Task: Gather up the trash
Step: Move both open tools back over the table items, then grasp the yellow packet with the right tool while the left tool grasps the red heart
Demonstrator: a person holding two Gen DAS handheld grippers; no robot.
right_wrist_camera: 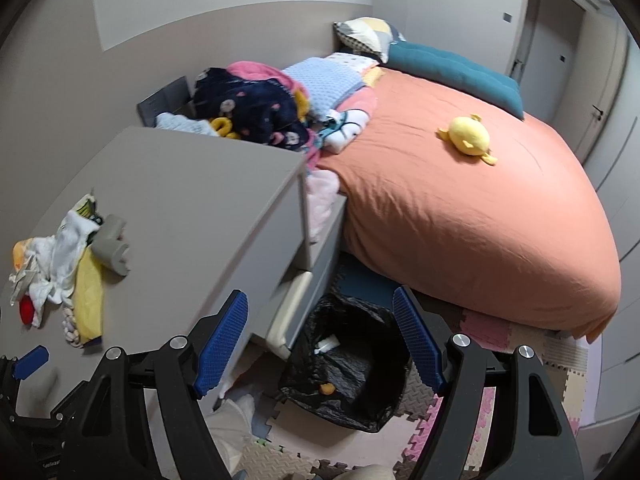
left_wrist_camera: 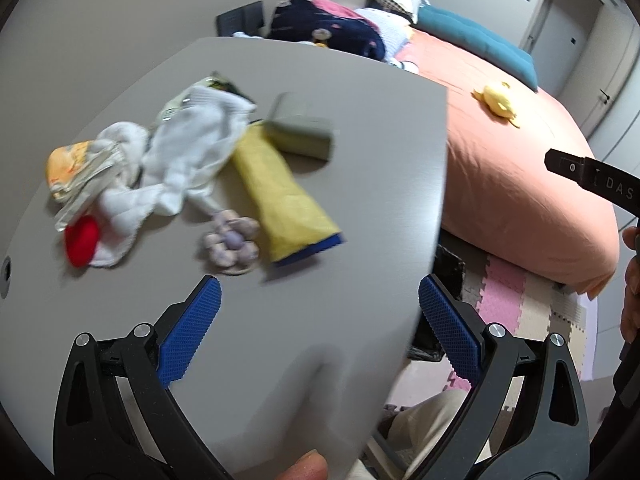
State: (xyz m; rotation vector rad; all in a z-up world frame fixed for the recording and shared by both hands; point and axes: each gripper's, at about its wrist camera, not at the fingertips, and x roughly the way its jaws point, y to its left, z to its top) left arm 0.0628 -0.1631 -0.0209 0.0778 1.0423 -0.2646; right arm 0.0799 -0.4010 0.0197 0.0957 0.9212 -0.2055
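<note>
Left claw (left_wrist_camera: pixel 319 307) spread wide over table (left_wrist_camera: pixel 280 360), right claw (right_wrist_camera: pixel 321 344) released above trash bag (right_wrist_camera: pixel 344 380)

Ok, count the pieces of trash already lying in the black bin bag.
2 show in the black bin bag on the floor beside the desk: a white piece toward the back and a small orange piece nearer the front. Folds may hide more.

Tabletop (right_wrist_camera: pixel 192 184): a heap of cloths (left_wrist_camera: pixel 180 148), a wrapper (left_wrist_camera: pixel 70 160), a pouch (left_wrist_camera: pixel 286 196) and a block (left_wrist_camera: pixel 304 130) is carried at its left part.
Bed (right_wrist_camera: pixel 460 220): set right of the tabletop; a plush toy (right_wrist_camera: pixel 468 136) lies on it.
Bin bag (right_wrist_camera: pixel 352 364): placed on the floor, between tabletop and bed; scraps lie inside.
Clothes pile (right_wrist_camera: pixel 256 108): found behind the tabletop.
</note>
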